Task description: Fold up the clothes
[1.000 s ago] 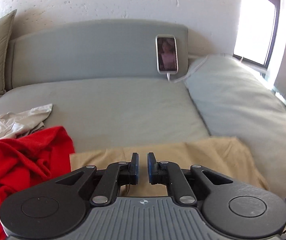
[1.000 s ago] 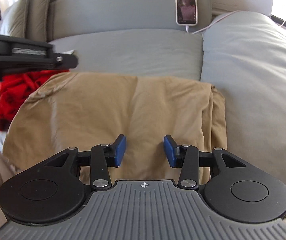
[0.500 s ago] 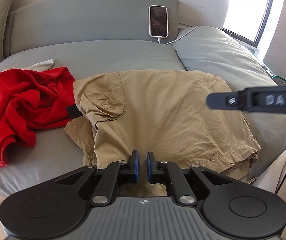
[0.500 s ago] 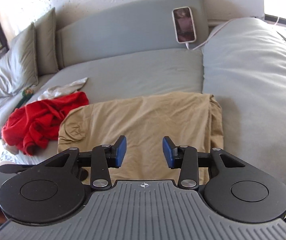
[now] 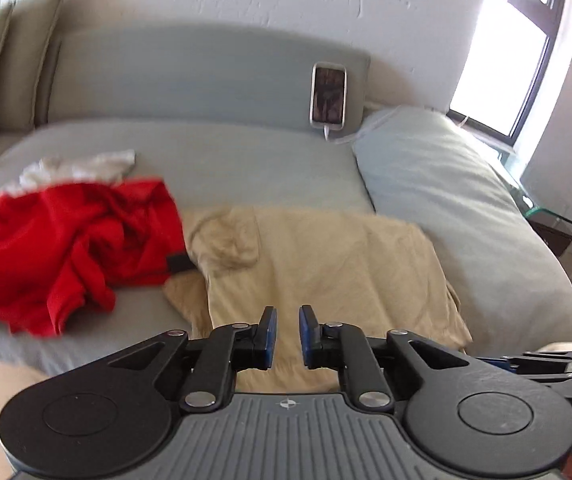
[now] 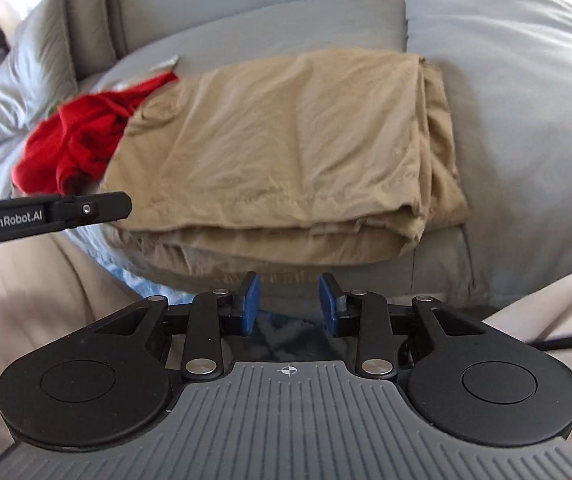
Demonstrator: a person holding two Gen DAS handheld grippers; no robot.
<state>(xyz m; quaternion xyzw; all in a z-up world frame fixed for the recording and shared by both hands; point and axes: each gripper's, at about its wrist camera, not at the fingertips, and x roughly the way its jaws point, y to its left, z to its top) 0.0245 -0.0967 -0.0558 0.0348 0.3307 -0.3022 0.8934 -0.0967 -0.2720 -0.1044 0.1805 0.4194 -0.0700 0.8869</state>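
A tan garment (image 5: 325,264) lies folded flat on the grey bed, also in the right wrist view (image 6: 286,148), its layered hem at the bed's front edge. A crumpled red garment (image 5: 66,236) lies to its left, also in the right wrist view (image 6: 82,144). A white garment (image 5: 82,164) lies behind the red one. My left gripper (image 5: 287,336) hovers over the tan garment's near edge, jaws a small gap apart, empty. My right gripper (image 6: 289,304) is open and empty, held just off the bed's front edge below the tan hem.
A phone (image 5: 328,96) on a white cable leans against the grey headboard (image 5: 190,76). A grey duvet (image 5: 453,200) is heaped on the right. Pillows (image 6: 38,64) stand at the far left. A glass side table (image 5: 545,216) and a window are at right.
Both grippers have pulled back toward the bed's front edge. The left jaws have opened slightly. The right gripper now looks down at the tan hem. The garments have not moved.
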